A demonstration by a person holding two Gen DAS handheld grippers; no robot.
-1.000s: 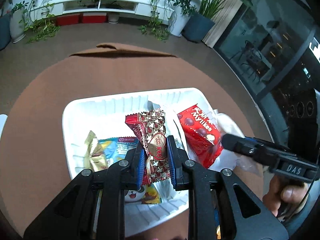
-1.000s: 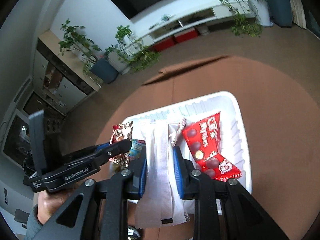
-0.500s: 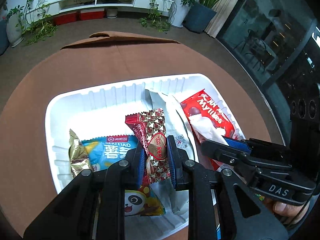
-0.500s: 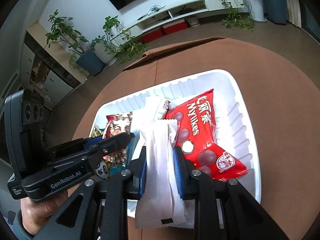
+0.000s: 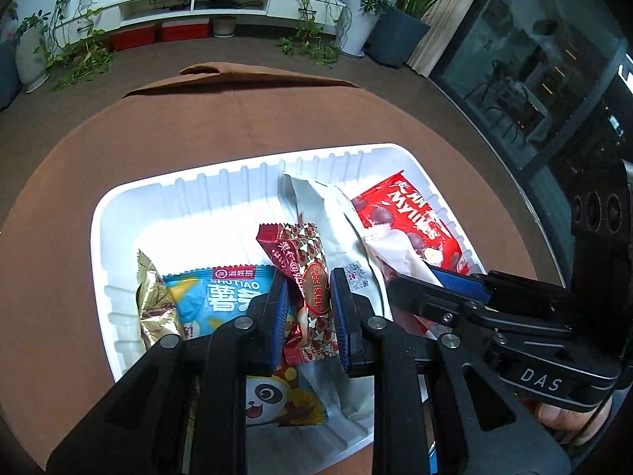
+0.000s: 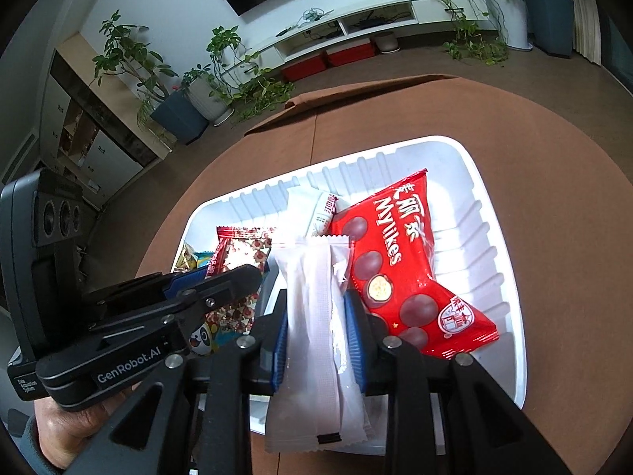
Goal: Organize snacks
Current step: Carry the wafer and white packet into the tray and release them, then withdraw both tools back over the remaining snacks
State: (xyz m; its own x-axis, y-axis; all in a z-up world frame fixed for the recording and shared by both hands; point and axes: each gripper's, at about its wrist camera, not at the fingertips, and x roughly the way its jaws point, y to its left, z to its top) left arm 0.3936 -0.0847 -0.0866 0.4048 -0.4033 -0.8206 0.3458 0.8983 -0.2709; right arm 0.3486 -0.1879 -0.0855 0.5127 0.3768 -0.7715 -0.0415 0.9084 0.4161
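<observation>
So both claws are down over the white tray (image 5: 130,213) on the brown surface (image 5: 59,182). The left claw (image 5: 308,312) is clenched on the red patterned candy pack (image 5: 304,265), its long axis running up the frame. The right claw (image 6: 318,336) has the white sachet (image 6: 316,316) between its pads, also lengthwise up the frame, and its jaws are opening, so it's probably being dropped beside the red Mylikes bag (image 6: 399,261).

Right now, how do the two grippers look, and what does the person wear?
Both are black plastic with blue ribbed pads and silver screws. The left gripper bears "GenRobot.AI" in white, the right gripper "DAS". Each carries a dark camera block with three round lenses. A grey sleeve shows at the left hand.
</observation>
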